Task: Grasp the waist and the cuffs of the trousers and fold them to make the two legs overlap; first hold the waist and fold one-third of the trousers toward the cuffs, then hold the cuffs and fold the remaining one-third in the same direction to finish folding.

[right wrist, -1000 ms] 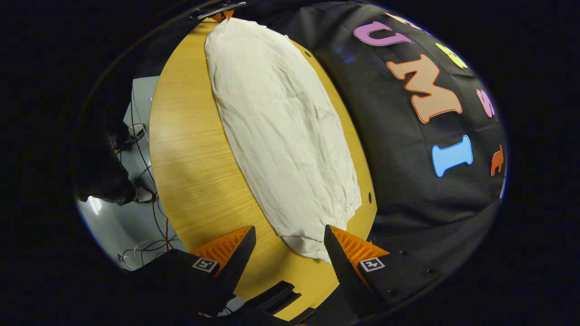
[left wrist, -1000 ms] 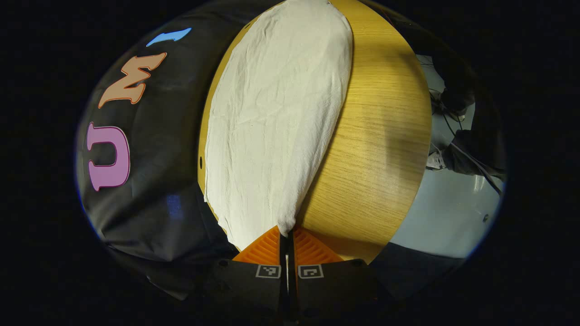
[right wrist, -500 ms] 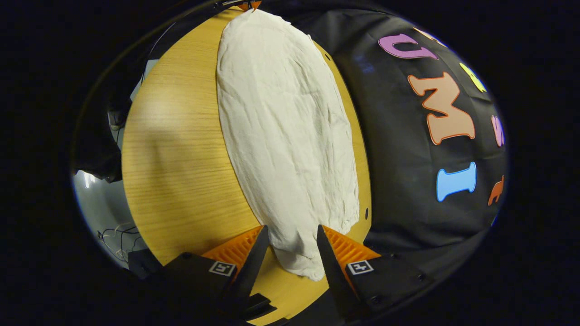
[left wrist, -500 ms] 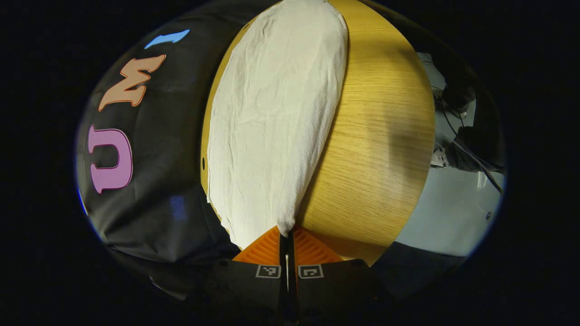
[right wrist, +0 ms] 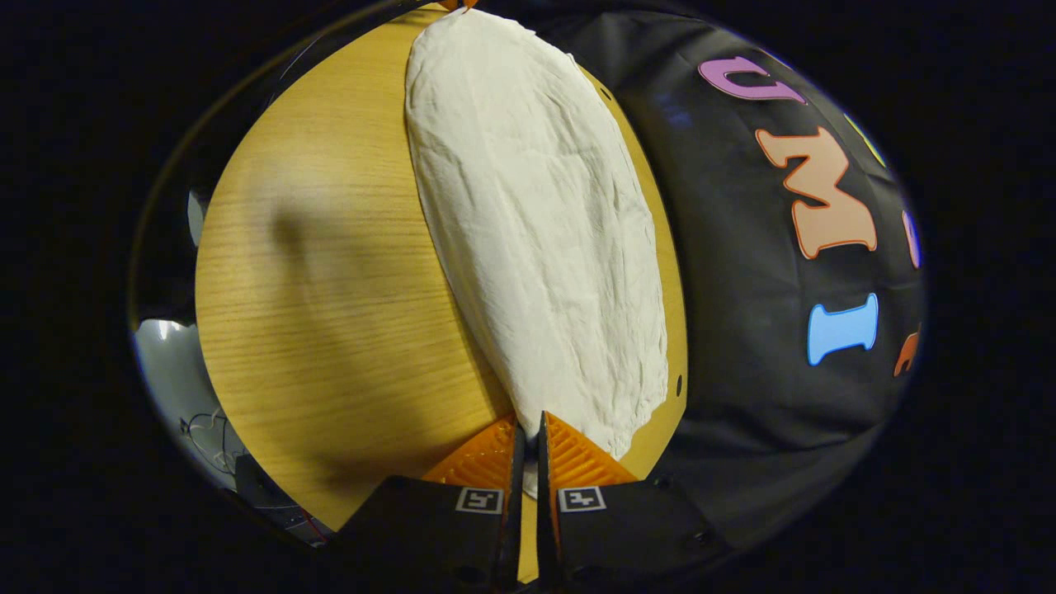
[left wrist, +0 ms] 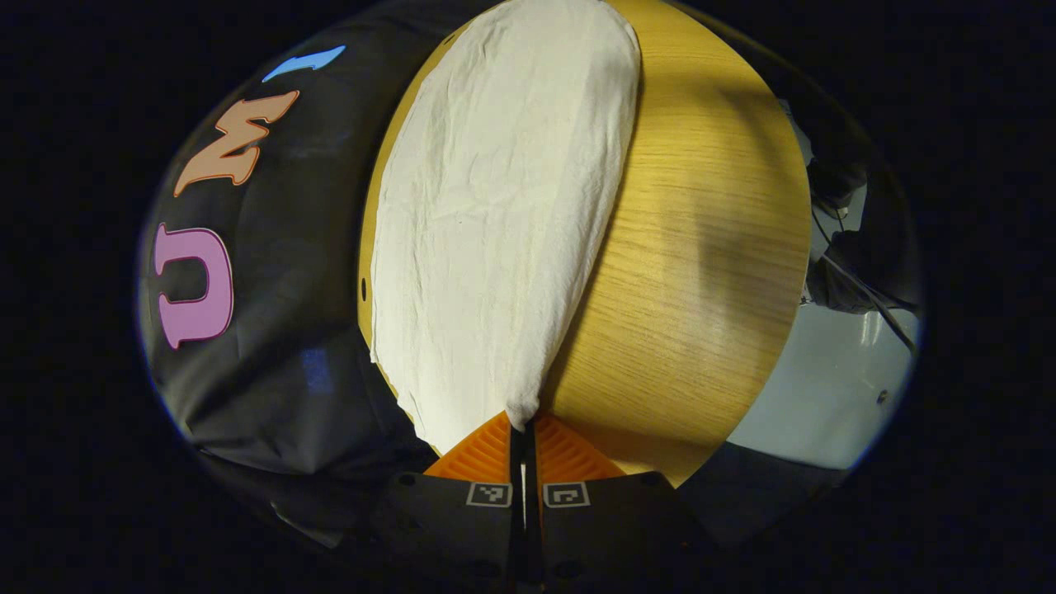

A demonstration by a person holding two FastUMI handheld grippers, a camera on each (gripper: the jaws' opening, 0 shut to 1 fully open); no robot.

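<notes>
White trousers (left wrist: 495, 214) lie stretched out lengthwise on a wooden table (left wrist: 693, 247). In the left gripper view, my left gripper (left wrist: 521, 425) is shut on the near corner of the cloth, which rises in a narrow pinched fold from between the fingers. In the right gripper view, the same trousers (right wrist: 544, 223) run away from me across the table (right wrist: 330, 289). My right gripper (right wrist: 528, 429) is shut on the edge of their opposite end. I cannot tell which end is the waist.
The black cloth wall (left wrist: 280, 272) hangs close along the table's far long edge, right beside the trousers. Bare wood (right wrist: 330, 289) lies on the other side of them. Beyond the table edge is grey floor (left wrist: 825, 388) with cables and dark gear (left wrist: 866, 264).
The right gripper moved forward over the trousers' end and went from wide open to shut on the cloth. The left gripper stayed shut on its corner, barely shifting.
</notes>
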